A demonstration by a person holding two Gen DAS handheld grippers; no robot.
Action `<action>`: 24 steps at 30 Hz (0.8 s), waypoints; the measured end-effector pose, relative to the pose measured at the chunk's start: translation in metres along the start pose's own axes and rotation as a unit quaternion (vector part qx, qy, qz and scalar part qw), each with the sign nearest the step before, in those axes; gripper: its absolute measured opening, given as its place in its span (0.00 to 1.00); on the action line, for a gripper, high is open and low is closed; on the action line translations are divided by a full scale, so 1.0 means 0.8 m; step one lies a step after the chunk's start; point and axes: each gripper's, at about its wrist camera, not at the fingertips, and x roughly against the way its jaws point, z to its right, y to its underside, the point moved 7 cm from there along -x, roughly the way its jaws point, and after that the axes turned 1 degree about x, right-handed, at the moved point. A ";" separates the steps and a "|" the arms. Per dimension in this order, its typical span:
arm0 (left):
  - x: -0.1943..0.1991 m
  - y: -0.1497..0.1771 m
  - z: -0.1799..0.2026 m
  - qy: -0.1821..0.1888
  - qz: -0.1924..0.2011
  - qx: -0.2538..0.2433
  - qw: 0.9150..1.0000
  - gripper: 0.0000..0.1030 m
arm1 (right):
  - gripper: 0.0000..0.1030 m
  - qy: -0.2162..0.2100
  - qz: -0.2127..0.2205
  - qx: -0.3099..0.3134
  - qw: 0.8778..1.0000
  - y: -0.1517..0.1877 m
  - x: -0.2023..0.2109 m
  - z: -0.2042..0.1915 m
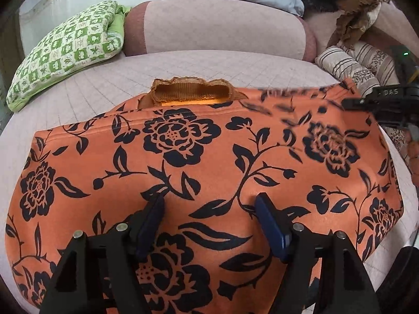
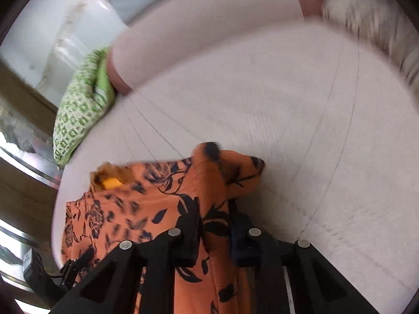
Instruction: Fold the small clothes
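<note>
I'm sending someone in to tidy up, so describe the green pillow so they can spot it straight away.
Start at the pale quilted bed where the orange floral garment lies spread. Look past the garment to the far left corner, beside the pink bolster. The pillow there is the only one checked in green and white with small leaf and flower prints; those on the right are striped beige.

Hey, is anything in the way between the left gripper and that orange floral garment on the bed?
Nothing visible. The left gripper hangs open directly over the orange floral garment, with only bare fabric between and ahead of its fingers. The right gripper is already shut on a fold of it.
</note>
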 end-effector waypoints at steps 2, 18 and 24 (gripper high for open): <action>-0.003 -0.001 0.000 0.001 0.003 -0.001 1.000 0.73 | 0.17 0.046 -0.029 -0.011 0.998 0.010 -0.026 0.023; 0.018 -0.002 -0.020 0.028 -0.014 0.046 0.998 0.73 | 0.62 -0.046 -0.018 -0.035 0.998 0.056 0.020 -0.033; 0.054 0.000 -0.038 0.030 -0.001 0.062 0.998 0.73 | 0.52 -0.038 0.007 -0.088 0.995 0.066 0.035 -0.013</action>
